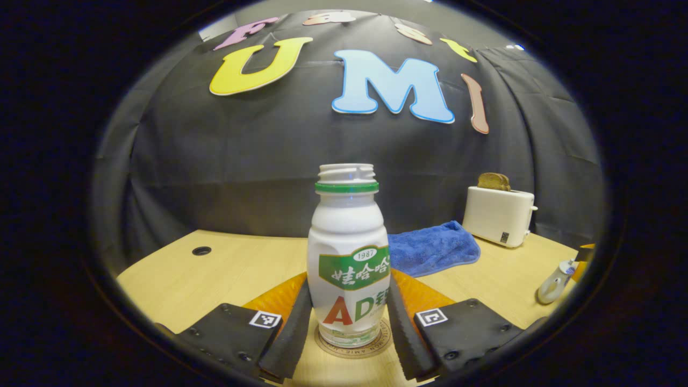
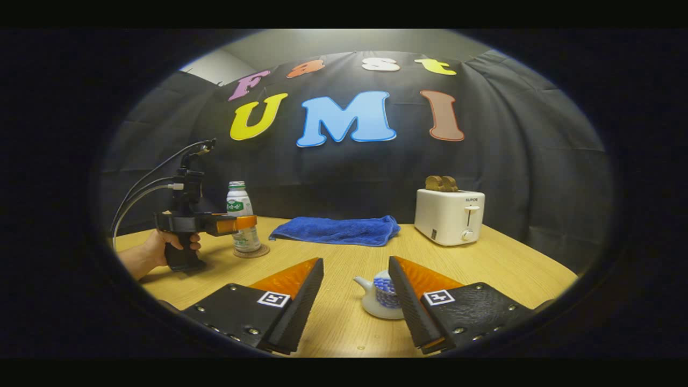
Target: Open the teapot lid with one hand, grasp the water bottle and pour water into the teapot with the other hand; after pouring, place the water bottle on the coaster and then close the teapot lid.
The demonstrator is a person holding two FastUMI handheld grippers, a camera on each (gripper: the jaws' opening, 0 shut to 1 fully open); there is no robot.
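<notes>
The wooden table (image 1: 215, 274) took up the lower part of both views, and it reached back to the black cloth wall. On its far side a blue towel (image 2: 337, 230) lay folded and flat, and to the right of the towel stood a white toaster (image 2: 450, 216) with brown bread slices (image 2: 441, 184) standing up out of its slots.

In the right gripper view, a hand (image 2: 171, 243) held the left gripper (image 2: 243, 221) at the left side of the table, and cables went up from the device. This gripper was at the water bottle (image 1: 348, 258). In the left gripper view the bottle stood upright between the two fingers (image 1: 294, 322), with its cap off and a green ring under its open neck. The bottle rested on a round coaster (image 1: 352, 348). The fingers were very close to the sides of the bottle, but I could not tell if they pressed on it or only stood beside it.

The right gripper (image 2: 356, 301) was low over the near part of the table, with its fingers wide apart and holding nothing. The small white teapot (image 2: 379, 296) with a blue pattern stood on the table between them, closer to the right finger, which hid part of it. Its spout pointed to the left in this view. If the lid was on or off, I could not tell. In the left gripper view the teapot showed far to the right, near the table's edge, well apart from the bottle.
</notes>
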